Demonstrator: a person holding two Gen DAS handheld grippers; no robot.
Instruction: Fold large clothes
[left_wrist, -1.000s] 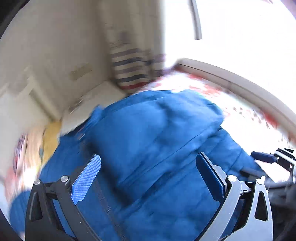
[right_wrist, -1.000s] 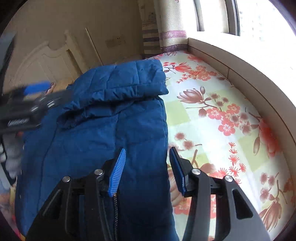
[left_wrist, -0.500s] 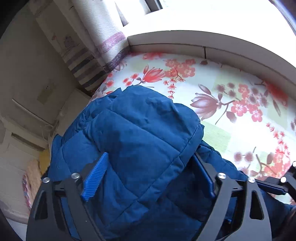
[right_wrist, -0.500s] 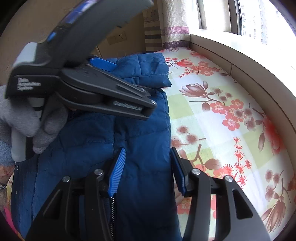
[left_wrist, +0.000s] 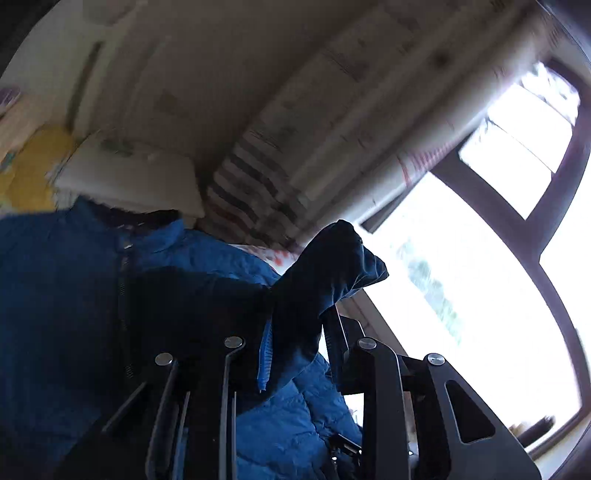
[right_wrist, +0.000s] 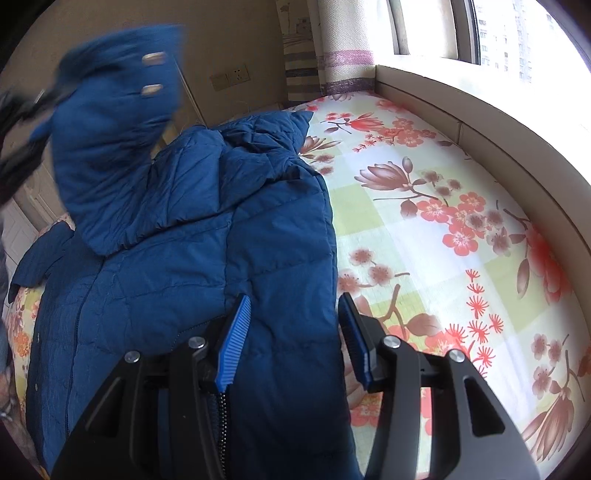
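A large blue quilted jacket (right_wrist: 184, 258) lies along the left side of a floral bed sheet (right_wrist: 424, 221). My right gripper (right_wrist: 295, 332) holds the jacket's near right edge, the thick fabric filling the gap between its blue pads. One part of the jacket (right_wrist: 110, 129), with two metal snaps, is raised and blurred at the upper left. In the left wrist view my left gripper (left_wrist: 299, 347) is closing its jaws on a bunch of that blue fabric (left_wrist: 325, 273), which sticks up between the fingers.
A beige ledge (right_wrist: 480, 110) and a window (left_wrist: 480, 240) run along the bed's far and right sides. A striped curtain (right_wrist: 343, 48) hangs at the corner. A white pillow (left_wrist: 129, 177) lies by the headboard. A wall socket (right_wrist: 236, 75) is behind the jacket.
My left gripper came down over the jacket's upper part, closed on it and lifted it, tilting up toward the wall and window. The right gripper kept still on the jacket's edge.
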